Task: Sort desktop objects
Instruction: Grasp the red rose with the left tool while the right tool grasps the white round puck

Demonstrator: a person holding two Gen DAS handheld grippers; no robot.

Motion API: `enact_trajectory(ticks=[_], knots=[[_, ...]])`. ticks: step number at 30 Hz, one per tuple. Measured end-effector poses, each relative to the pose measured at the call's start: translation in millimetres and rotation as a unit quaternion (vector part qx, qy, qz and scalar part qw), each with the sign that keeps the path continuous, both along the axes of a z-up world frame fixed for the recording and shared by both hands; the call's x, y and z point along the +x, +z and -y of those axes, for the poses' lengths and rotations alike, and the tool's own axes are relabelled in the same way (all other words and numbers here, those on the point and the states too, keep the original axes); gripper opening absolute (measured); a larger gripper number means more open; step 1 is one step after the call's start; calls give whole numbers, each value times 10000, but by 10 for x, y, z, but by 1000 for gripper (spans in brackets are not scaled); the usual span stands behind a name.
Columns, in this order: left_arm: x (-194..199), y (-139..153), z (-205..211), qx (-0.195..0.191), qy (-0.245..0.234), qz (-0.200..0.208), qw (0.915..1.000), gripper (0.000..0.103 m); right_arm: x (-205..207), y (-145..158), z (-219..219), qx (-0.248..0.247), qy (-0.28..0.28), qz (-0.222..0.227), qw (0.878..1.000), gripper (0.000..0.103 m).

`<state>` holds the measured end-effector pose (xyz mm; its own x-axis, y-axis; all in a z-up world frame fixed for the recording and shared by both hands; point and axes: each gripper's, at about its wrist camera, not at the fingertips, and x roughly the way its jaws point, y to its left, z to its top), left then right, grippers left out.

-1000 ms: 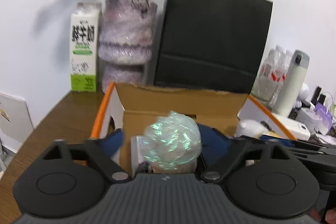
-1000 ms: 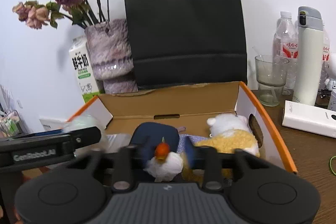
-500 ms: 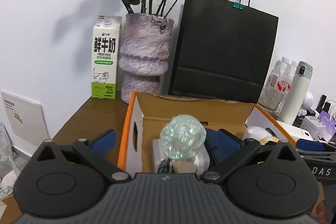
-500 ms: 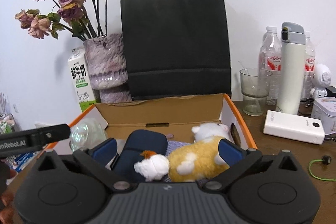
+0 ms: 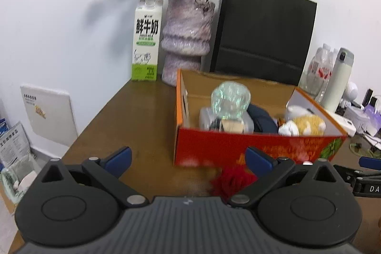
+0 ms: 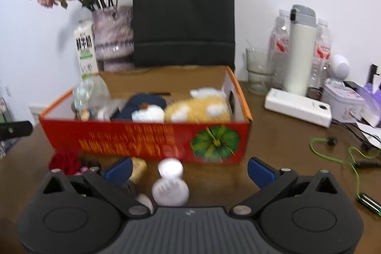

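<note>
we're over a brown wooden desk pushed against a white wall. at the back: milk carton, purple vase of dried roses, black paper bag. right side is cluttered: white thermos, water bottles, glass, white power bank, green cable. red-orange box sits mid-desk, already holding an iridescent globe, a navy pouch and a yellow-white plush. still on the desk, just in front of the box: red fuzzy thing, small white figure, a tan item, blurred. left gripper and right gripper both have jaws spread wide, holding nothing.
</note>
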<state>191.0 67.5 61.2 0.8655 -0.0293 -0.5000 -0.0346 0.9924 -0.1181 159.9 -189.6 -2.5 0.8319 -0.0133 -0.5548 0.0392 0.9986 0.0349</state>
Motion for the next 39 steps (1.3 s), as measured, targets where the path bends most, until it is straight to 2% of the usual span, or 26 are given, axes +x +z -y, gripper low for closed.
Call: enact_trajectory(ticks=[5,10,14,19,21,23,25,27,33,35,39], knots=[[-119,-29,65,32,-65,-58,10000,103,-151,-26,32,-48,-63,-71,9999,103],[-76,-153,186,110,-81,-266,9996,103,-108,-102,11,-110,-117,-214,9996,103],[-46,-282,224,55,-125,-405,9991,103,-62,-175,67,53,-162,-310,9994,96],[109,-305,272,-66,-179,-447,9988,103,88,-221,43,149,-83,-330,9993,91],[153,-323,308,-67,-212,-464,9987,99,157,-239,31,273,-7,-361,9990,83],[204,-347,341,-35,-258,-517,9983,89,194,-256,-1,247,62,-372,9990,82],[256,-379,349,-80,-331,-578,9977,83,226,-275,-35,184,106,-395,9990,80],[297,-398,366,-109,-420,-620,9971,81,248,-288,-48,164,141,-418,9989,71],[410,-481,421,-160,-588,-820,9948,70,261,-294,-58,223,188,-418,9987,69],[406,-478,412,-165,-562,-796,9951,61,256,-304,-78,104,193,-419,9989,66],[385,-483,356,-263,-525,-767,9953,49,224,-312,-112,-70,215,-400,9989,58]])
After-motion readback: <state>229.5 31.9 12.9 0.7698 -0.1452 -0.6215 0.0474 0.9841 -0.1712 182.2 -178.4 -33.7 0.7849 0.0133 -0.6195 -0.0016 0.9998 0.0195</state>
